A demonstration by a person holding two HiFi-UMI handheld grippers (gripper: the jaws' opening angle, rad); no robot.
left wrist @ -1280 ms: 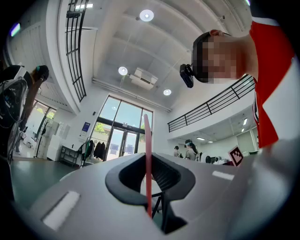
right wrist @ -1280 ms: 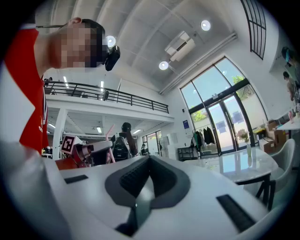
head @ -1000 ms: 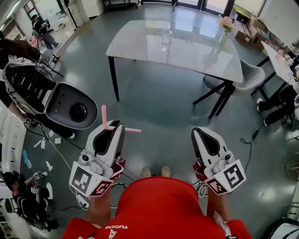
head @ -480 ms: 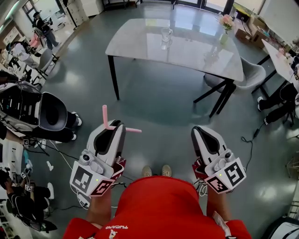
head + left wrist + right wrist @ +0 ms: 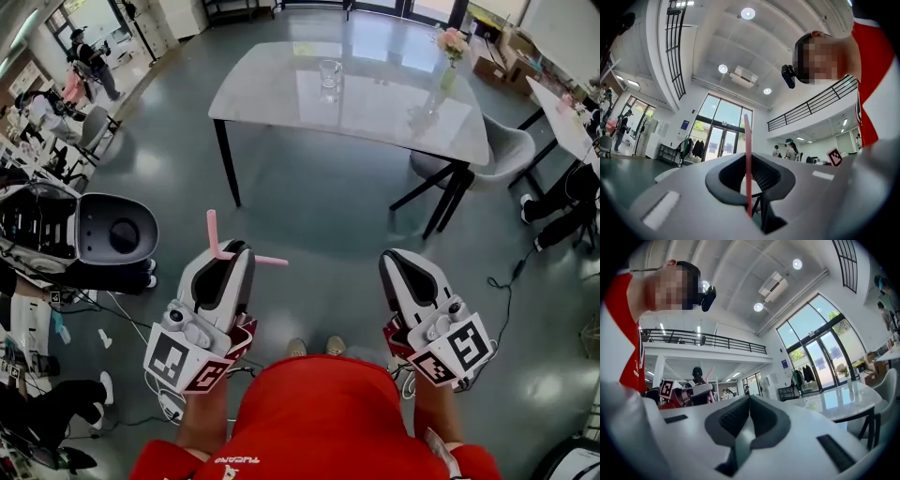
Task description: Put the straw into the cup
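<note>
A pink bent straw [image 5: 217, 246] is pinched in my left gripper [image 5: 231, 251], which is shut on it in front of my body, well short of the table. In the left gripper view the straw [image 5: 748, 164] stands upright between the closed jaws. My right gripper [image 5: 391, 258] is held level with the left one and is shut with nothing in it; its jaws meet in the right gripper view [image 5: 749, 399]. A clear glass cup [image 5: 330, 80] stands on the far part of the grey table [image 5: 281, 98], a good way ahead of both grippers.
A vase of flowers [image 5: 452, 52] stands at the table's right end, with a grey chair [image 5: 506, 155] beside it. A black-and-white machine [image 5: 89, 230] sits on the floor to the left. People, cables and a second table [image 5: 562, 122] ring the open floor.
Both grippers have held their places and the straw stays gripped. The machine on the left floor has shifted and turned. My view has drifted slightly.
</note>
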